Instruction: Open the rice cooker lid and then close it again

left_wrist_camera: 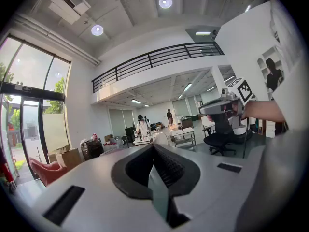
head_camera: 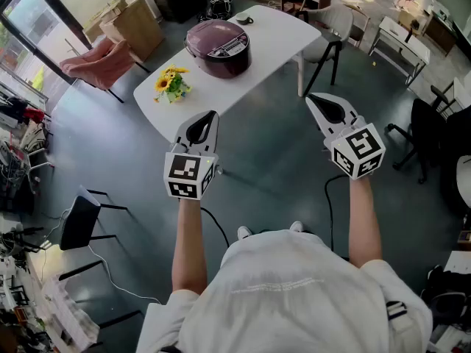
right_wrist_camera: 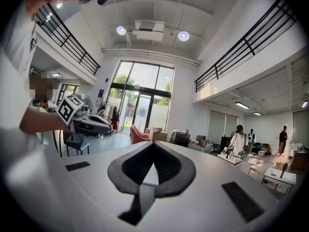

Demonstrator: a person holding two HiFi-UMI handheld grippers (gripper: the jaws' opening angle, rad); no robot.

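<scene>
A dark maroon rice cooker stands on the white table in the head view, its lid down. My left gripper is held over the floor just short of the table's near edge, jaws shut and empty. To the right my right gripper hangs beside the table's near right side, also shut on nothing. Both point roughly level, well apart from the cooker. In the left gripper view my left gripper shows closed jaws, and the right gripper appears at the right. The right gripper view shows my right gripper closed, with the left gripper at the left.
A bunch of yellow flowers lies on the table's left end. A small dark object sits behind the cooker. A pink armchair and cardboard boxes stand at the back left, a black stool at my left, chairs at the right.
</scene>
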